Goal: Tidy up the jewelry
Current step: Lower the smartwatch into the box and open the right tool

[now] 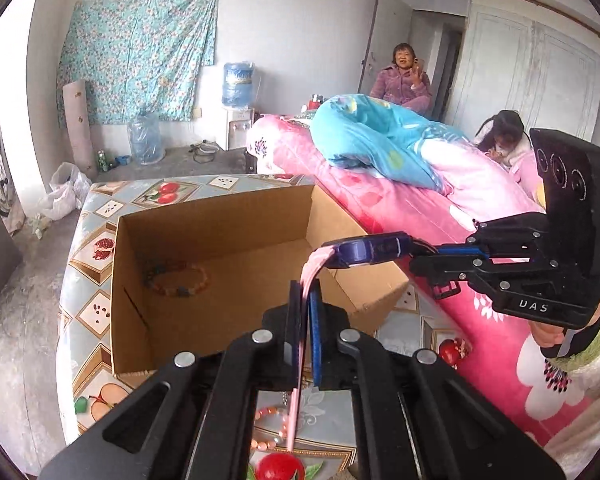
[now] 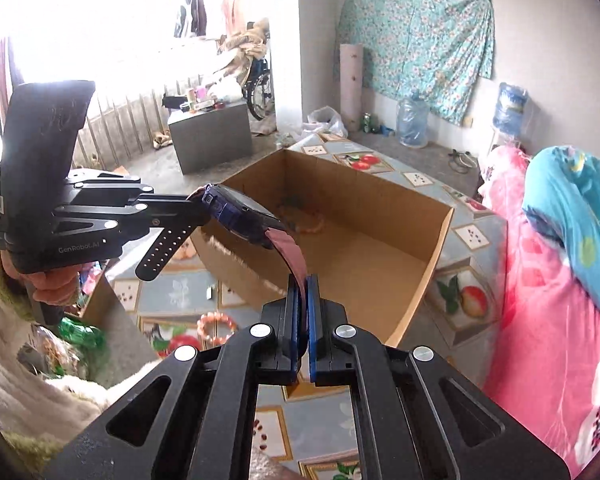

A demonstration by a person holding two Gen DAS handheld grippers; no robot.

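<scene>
Above the open cardboard box, in the middle of the left wrist view, a watch with a blue case was held in the air between the two tools. The left gripper, at the lower centre of that view, had its pads pressed together on a pink strap, whose free end hung down below them. The right gripper, at the lower centre of its own view, was also clamped on a pink strap. A black strap with holes hung down at the left of that view. How the straps joined the case I could not tell.

Inside the box there was only one bracelet of mixed beads, lying on the floor near the far left corner. A second bracelet of pink beads lay outside the box, on the fruit-patterned table, near the lower edge of the left wrist view.
</scene>
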